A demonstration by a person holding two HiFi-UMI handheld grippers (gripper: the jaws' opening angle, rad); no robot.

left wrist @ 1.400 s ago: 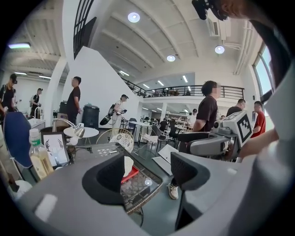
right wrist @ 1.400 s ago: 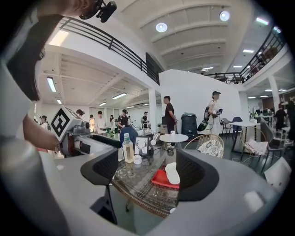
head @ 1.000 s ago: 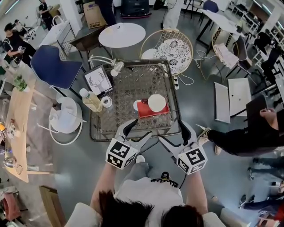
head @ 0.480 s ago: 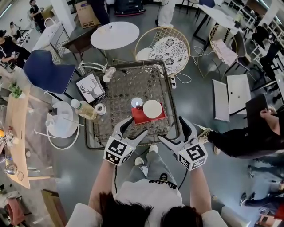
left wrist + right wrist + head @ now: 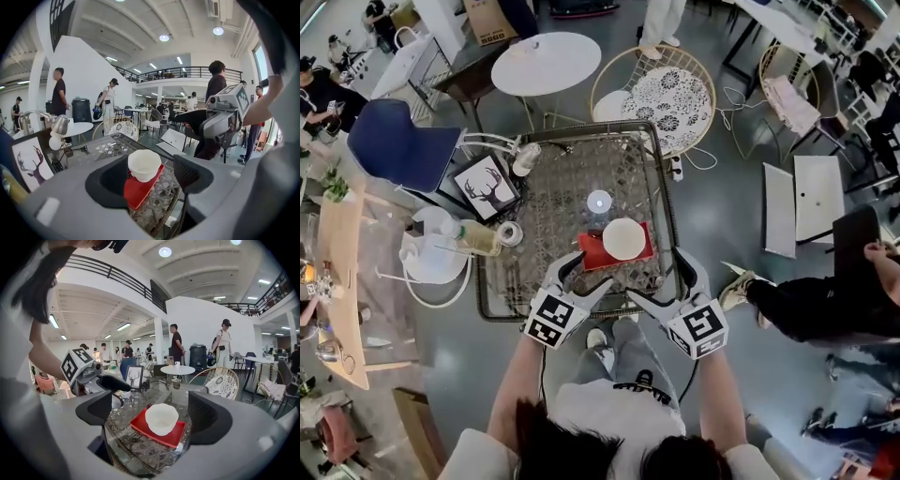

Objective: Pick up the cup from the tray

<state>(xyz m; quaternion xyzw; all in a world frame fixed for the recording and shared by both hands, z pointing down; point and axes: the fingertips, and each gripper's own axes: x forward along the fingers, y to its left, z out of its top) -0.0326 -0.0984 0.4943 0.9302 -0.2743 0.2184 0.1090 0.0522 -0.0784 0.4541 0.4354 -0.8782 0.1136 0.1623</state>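
Observation:
A white cup [image 5: 624,238] stands on a red tray [image 5: 602,255] near the front edge of a glass-topped wicker table [image 5: 562,187]. Both grippers hover open at that front edge, apart from the cup. My left gripper [image 5: 578,278] is just left of the tray and my right gripper [image 5: 667,284] just right of it. In the left gripper view the cup [image 5: 144,164] and tray [image 5: 138,191] show beyond the open gripper [image 5: 150,180]. The right gripper view has the cup [image 5: 161,418] on the tray [image 5: 177,437] ahead of the open gripper [image 5: 153,412].
A small clear glass [image 5: 599,201] sits on the table behind the tray. A deer picture [image 5: 484,186], a bottle [image 5: 473,236] and a tape roll [image 5: 509,233] lie at the table's left. A wicker chair [image 5: 667,94] and a white round table [image 5: 546,63] stand beyond. A person [image 5: 825,300] sits at right.
Both grippers have drawn closer to the table's front edge and the tray, staying open. The cup and tray have not moved on the table.

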